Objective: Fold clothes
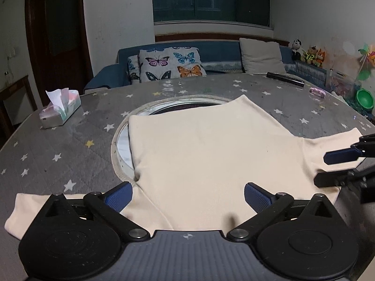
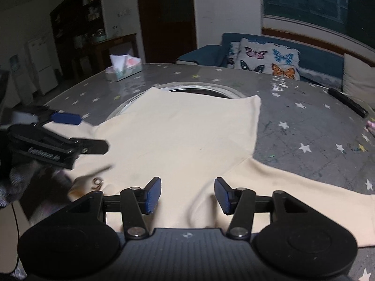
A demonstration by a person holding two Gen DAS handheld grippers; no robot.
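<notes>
A cream long-sleeved top [image 1: 199,149] lies spread flat on the grey star-patterned table, its hem toward the far side over the round opening. It also shows in the right wrist view [image 2: 178,135]. My left gripper [image 1: 187,197] is open, jaws wide, just above the near edge of the top between body and left sleeve [image 1: 25,210]. My right gripper [image 2: 187,195] is open over the near edge by the right sleeve [image 2: 316,194]. Each gripper shows in the other's view: the right one [image 1: 337,168] at the right edge, the left one [image 2: 77,133] at the left.
The table [image 1: 58,145] has a round recessed opening [image 1: 178,105] partly covered by the top. A tissue box [image 1: 59,110] stands at the far left. A black rod [image 1: 284,79] and a small pink object [image 1: 317,92] lie at the far right. A sofa with cushions stands behind.
</notes>
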